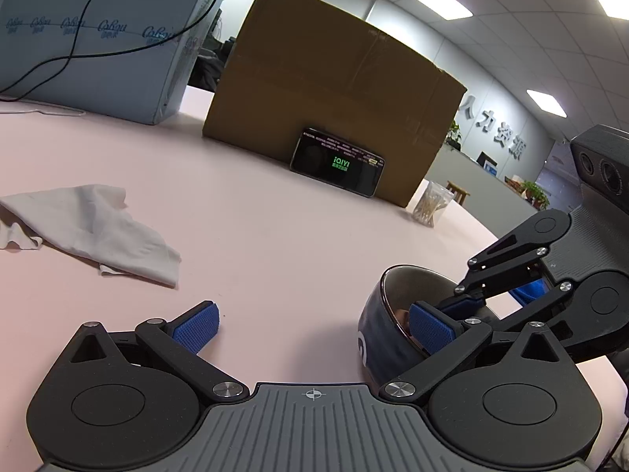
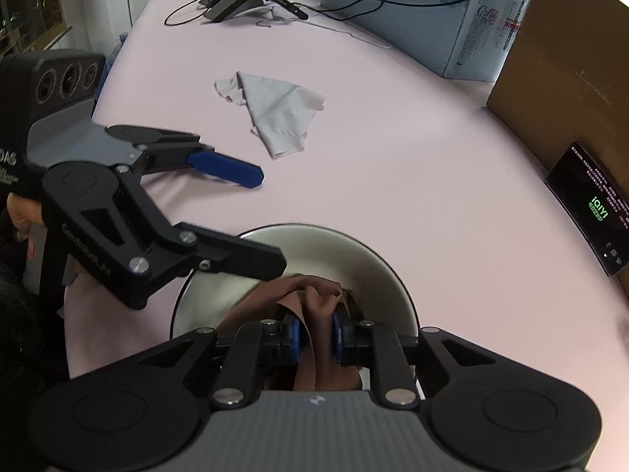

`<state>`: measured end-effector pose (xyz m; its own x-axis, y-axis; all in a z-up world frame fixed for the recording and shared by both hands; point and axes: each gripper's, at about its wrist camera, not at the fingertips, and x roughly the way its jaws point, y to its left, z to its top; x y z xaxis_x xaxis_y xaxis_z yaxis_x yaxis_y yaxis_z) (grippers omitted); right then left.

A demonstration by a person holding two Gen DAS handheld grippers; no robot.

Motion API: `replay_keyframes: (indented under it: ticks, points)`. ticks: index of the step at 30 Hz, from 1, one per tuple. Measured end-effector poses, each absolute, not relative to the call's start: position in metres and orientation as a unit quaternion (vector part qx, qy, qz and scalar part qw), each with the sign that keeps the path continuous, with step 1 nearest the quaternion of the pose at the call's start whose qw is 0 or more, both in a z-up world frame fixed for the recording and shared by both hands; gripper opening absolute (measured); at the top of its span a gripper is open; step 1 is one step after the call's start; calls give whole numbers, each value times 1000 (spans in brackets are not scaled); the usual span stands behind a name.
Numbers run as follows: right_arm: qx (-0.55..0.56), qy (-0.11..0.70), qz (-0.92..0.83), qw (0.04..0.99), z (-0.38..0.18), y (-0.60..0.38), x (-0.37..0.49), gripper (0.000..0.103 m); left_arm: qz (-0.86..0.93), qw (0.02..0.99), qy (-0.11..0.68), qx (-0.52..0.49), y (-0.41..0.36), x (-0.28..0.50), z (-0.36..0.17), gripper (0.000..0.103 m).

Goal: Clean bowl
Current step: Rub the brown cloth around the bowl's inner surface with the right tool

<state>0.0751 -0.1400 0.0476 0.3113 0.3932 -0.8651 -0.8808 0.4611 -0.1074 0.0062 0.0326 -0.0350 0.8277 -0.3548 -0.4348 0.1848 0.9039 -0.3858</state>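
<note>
A dark blue bowl (image 1: pixel 379 334) with a pale inside (image 2: pixel 354 259) stands on the pink table. My right gripper (image 2: pixel 316 338) points down into it, shut on a bunched brown cloth (image 2: pixel 314 295) that lies against the bowl's inner wall. In the left wrist view the right gripper's arms (image 1: pixel 511 267) reach into the bowl from the right, and its fingertips are hidden there. My left gripper (image 1: pixel 312 328) is wide open. One of its fingers (image 1: pixel 428 330) sits over the bowl's rim and the other finger (image 1: pixel 196 326) lies out over bare table.
A crumpled grey cloth (image 1: pixel 90 228) lies on the table to the left. Behind stand a cardboard box (image 1: pixel 334 90) with a lit phone (image 1: pixel 338 167) leaning on it, a jar of cotton swabs (image 1: pixel 430 204), and a light blue pack (image 1: pixel 98 39) with cables.
</note>
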Motion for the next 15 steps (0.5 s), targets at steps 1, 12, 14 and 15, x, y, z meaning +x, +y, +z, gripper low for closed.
replay_keyframes:
  ticks: [1,12,14,15]
  points:
    - [-306,407,416,753,48,-140,75,18,-143,941,256,-166,33,6,-35,103]
    - [-312,414,418,746,47,-138,75,15,-144,941,255,-167,33,4,-35,103]
    - [-313,408,426,745,47,-134,73,15,-144,941,255,-167,34,4,-35,103]
    - [-314,404,428,745,47,-132,73,15,-145,941,255,-167,34,4,-35,103]
